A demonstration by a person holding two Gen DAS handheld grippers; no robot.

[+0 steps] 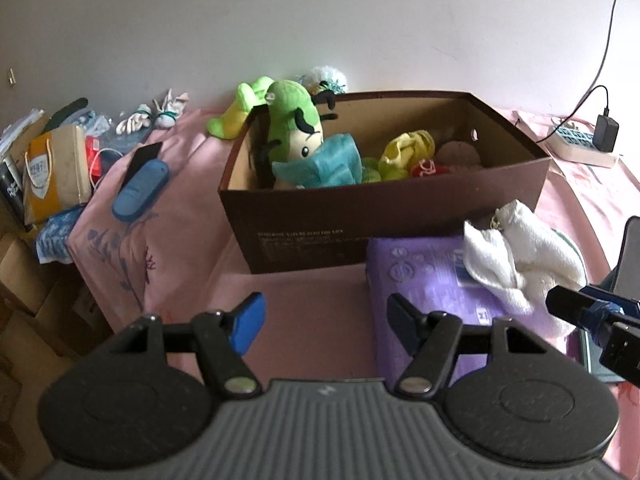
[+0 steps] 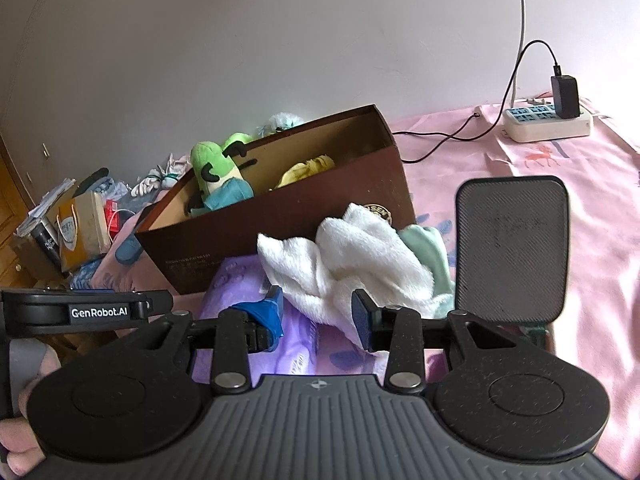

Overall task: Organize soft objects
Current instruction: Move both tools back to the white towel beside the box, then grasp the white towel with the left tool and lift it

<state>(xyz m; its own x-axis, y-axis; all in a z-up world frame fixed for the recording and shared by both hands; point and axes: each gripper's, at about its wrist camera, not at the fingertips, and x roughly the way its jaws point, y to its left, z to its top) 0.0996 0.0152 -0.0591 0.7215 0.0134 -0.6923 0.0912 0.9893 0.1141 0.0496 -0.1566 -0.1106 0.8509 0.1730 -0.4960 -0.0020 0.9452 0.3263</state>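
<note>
Left wrist view: the left gripper [image 1: 324, 322] hangs over the pink bedsheet [image 1: 312, 296], its blue pads wide apart with nothing between them. Just in front of the brown cardboard box [image 1: 384, 204], the landmark here, lies a purple packet [image 1: 424, 280], its far edge close to the box's near wall. A white fluffy cloth [image 1: 524, 256] rests on the packet's right part, near the box's right front corner. Inside the box, a green plush doll [image 1: 294, 124] stands at the left end with a teal cloth [image 1: 332, 160] in front of it; yellow soft items [image 1: 408, 148] lie towards the middle. Left of the box, a blue case [image 1: 140, 190] lies on the sheet. Behind the box's right end sits a white power strip [image 1: 580, 146].

Right wrist view: the right gripper [image 2: 318, 316] has its jaws partly apart, gripping nothing; its tips hang just short of the near edge of the white fluffy cloth [image 2: 360, 264].
</note>
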